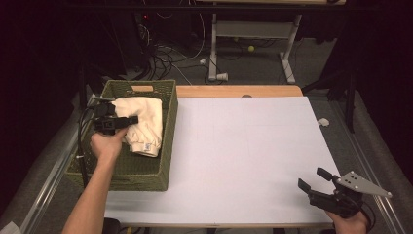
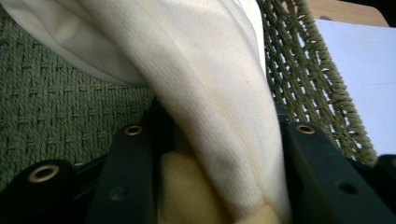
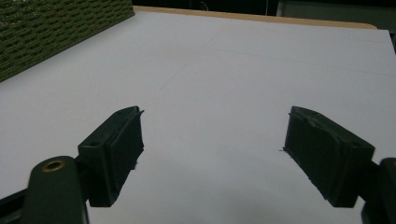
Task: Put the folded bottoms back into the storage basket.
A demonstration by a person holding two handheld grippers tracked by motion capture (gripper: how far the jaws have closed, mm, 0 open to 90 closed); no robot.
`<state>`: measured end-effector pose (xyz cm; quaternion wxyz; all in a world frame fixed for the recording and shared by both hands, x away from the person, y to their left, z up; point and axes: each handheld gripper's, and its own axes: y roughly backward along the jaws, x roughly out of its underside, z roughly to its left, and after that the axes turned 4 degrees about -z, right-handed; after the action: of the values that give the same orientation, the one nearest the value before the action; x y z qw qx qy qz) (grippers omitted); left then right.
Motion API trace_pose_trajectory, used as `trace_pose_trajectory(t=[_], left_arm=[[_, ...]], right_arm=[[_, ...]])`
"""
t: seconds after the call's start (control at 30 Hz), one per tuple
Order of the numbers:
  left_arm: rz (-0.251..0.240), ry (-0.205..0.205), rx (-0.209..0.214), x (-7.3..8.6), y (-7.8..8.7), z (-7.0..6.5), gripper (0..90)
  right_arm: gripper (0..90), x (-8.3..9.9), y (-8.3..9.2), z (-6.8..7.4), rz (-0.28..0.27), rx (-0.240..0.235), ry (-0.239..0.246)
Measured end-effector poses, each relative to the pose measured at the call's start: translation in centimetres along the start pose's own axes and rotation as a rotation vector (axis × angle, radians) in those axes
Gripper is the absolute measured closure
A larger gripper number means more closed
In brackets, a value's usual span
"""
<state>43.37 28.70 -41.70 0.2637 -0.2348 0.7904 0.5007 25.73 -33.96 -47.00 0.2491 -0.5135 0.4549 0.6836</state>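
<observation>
A cream cloth (image 1: 146,122) lies bunched in a green woven basket (image 1: 168,141) at the table's left. A hand holds my left gripper (image 1: 127,120) over the basket, at the cloth's left edge. In the left gripper view a thick fold of the cloth (image 2: 201,70) runs between the two jaws of the left gripper (image 2: 217,135) and touches both, which stand wide apart, with the basket's weave (image 2: 56,116) behind. My right gripper (image 1: 311,178) rests open near the front right corner, nothing between the jaws of the right gripper (image 3: 212,135).
A white sheet (image 1: 243,146) covers the table, with a wooden edge (image 1: 238,91) at the far side. The basket's wall (image 3: 46,28) stands at the far left of the right gripper view. Beyond the table are cables, desk legs and a small ball (image 1: 251,48) on the floor.
</observation>
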Motion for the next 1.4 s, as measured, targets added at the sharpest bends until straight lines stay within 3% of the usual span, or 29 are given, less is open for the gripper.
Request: trace_pose_trajectory(t=[0.43, 0.83, 1.2, 1.4], left_arm=[[0.065, 0.022, 0.001, 0.2, -2.1, 0.3, 57.7], [0.121, 0.009, -0.041, 0.6, -3.3, 0.4, 56.0], [0.118, 0.005, -0.084, 0.6, -3.3, 0.4, 38.6], [0.119, -0.005, -0.134, 0.5, -2.9, 0.4, 34.8]], right_arm=[[20.4, 0.0, 0.0, 0.0, 0.001, 0.000, 0.000], [20.4, 0.0, 0.0, 0.0, 0.001, 0.000, 0.000], [20.5, 0.0, 0.0, 0.0, 0.002, 0.000, 0.000], [20.5, 0.0, 0.0, 0.0, 0.003, 0.000, 0.001]])
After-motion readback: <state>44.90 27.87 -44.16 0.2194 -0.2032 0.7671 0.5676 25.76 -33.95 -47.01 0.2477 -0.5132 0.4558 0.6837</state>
